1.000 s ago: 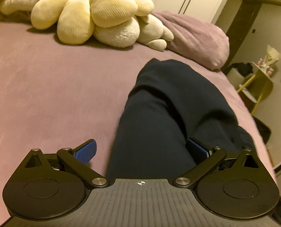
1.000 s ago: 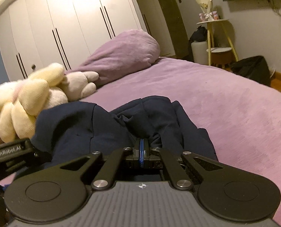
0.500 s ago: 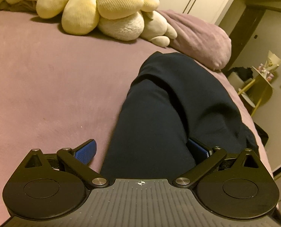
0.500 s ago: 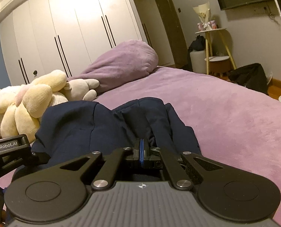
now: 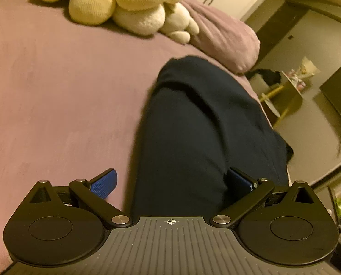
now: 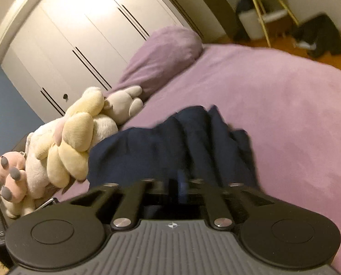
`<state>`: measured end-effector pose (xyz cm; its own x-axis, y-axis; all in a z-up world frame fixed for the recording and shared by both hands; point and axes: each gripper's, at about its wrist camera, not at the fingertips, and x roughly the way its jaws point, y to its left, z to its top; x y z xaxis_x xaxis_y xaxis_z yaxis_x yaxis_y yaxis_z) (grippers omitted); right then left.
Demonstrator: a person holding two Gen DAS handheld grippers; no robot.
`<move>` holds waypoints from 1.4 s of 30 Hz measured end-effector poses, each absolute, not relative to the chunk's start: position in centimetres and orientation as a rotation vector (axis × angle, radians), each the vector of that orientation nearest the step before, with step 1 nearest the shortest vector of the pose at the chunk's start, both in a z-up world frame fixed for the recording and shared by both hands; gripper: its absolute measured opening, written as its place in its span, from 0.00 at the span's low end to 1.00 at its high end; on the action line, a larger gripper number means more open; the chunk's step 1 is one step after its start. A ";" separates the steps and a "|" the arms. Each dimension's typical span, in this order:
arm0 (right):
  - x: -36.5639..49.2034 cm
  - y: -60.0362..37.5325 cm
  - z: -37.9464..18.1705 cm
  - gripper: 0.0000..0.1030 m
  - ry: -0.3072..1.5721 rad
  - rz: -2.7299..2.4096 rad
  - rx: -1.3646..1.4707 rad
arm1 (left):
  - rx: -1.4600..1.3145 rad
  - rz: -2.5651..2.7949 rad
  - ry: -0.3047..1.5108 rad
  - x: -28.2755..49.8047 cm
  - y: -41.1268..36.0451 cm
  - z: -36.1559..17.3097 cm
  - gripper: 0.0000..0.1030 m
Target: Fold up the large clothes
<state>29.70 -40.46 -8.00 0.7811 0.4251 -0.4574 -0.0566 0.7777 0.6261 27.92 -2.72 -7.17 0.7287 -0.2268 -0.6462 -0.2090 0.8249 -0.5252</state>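
Right gripper [image 6: 180, 184] stays clamped on the navy garment [image 6: 170, 146] and has rolled hard since a second ago, so I'd guess it's mid-swing on a fold across the purple bed [image 6: 285, 105]. Left gripper [image 5: 170, 181] is wide open, straddling the cloth. Only the right view shows the plush pile [image 6: 62, 142] at 9 o'clock; its own view is motion-blurred.

R gripper [image 6: 181, 184] jaws pinched on navy garment [image 6: 170, 146], purple bed [image 6: 285, 114]
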 end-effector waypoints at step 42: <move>22.3 -46.3 -10.1 0.56 0.758 0.452 0.893 | -0.515 -0.184 0.883 22.6 4.1 -6.6 1.00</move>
